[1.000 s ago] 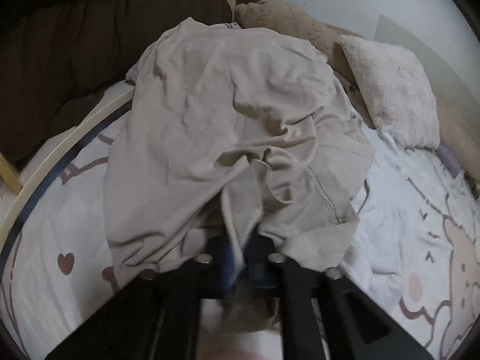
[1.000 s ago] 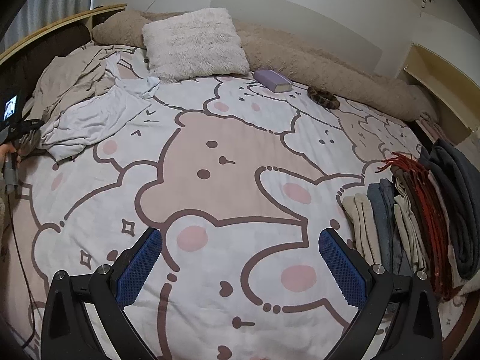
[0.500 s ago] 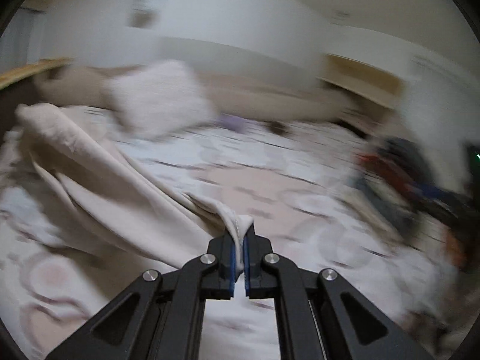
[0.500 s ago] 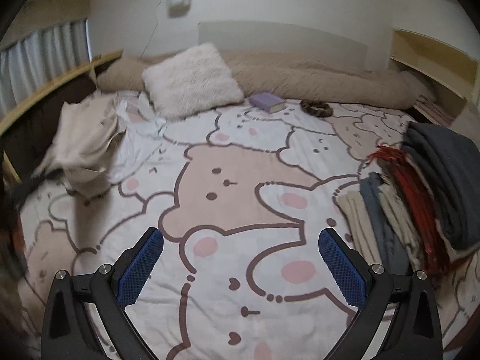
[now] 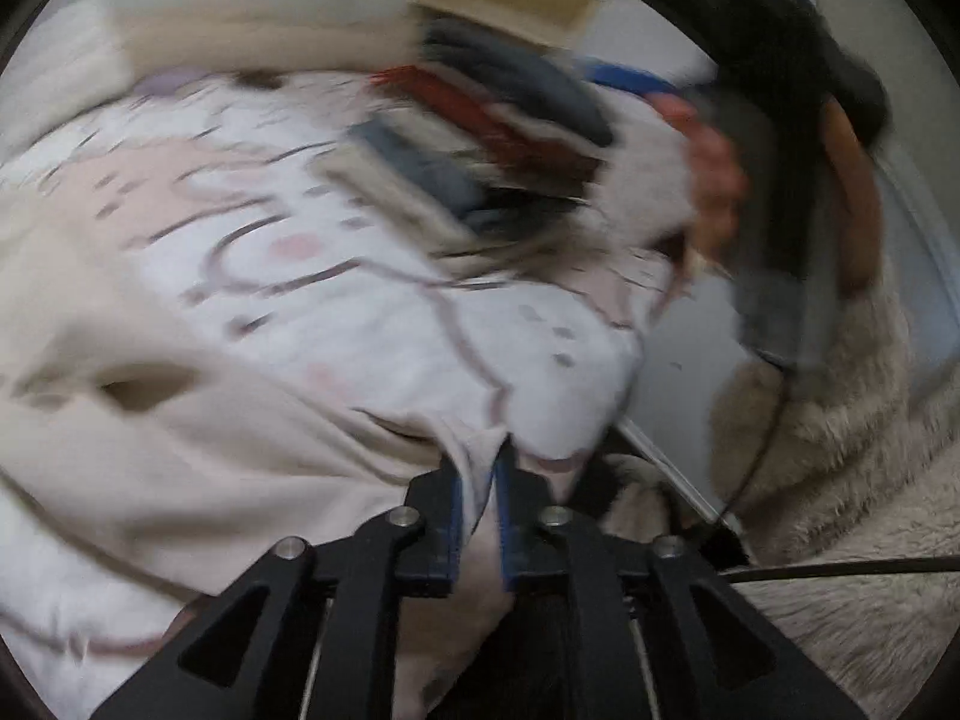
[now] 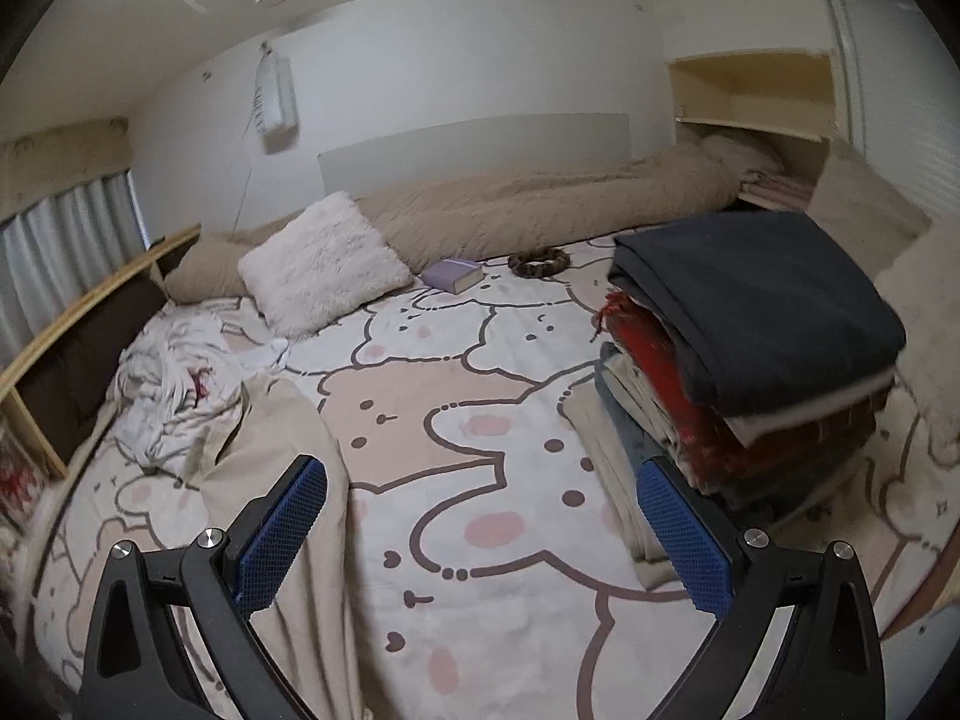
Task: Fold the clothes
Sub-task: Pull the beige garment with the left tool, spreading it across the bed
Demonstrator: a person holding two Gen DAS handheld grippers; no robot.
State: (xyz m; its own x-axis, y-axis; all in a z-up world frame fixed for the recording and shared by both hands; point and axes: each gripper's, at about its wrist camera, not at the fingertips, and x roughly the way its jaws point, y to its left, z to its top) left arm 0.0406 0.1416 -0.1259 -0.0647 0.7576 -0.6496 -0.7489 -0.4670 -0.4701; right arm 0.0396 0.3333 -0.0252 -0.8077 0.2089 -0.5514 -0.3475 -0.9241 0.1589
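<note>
Open room I can pass through: the bare middle of the bedspread [image 6: 468, 432]; blocked on my right by the stack of folded clothes [image 6: 750, 348], on my left by the beige garment [image 6: 288, 420] and white heap [image 6: 174, 372], far side by pillow [image 6: 318, 258], book [image 6: 453, 274].

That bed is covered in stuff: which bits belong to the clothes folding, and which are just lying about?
Part of the job:
- beige garment, an edge between the left claw as its jaws open
- white crumpled clothes
- stack of folded clothes
- right claw, open and empty

Just lying about:
- fluffy white pillow
- purple book
- brown ring
- long beige bolster
</note>
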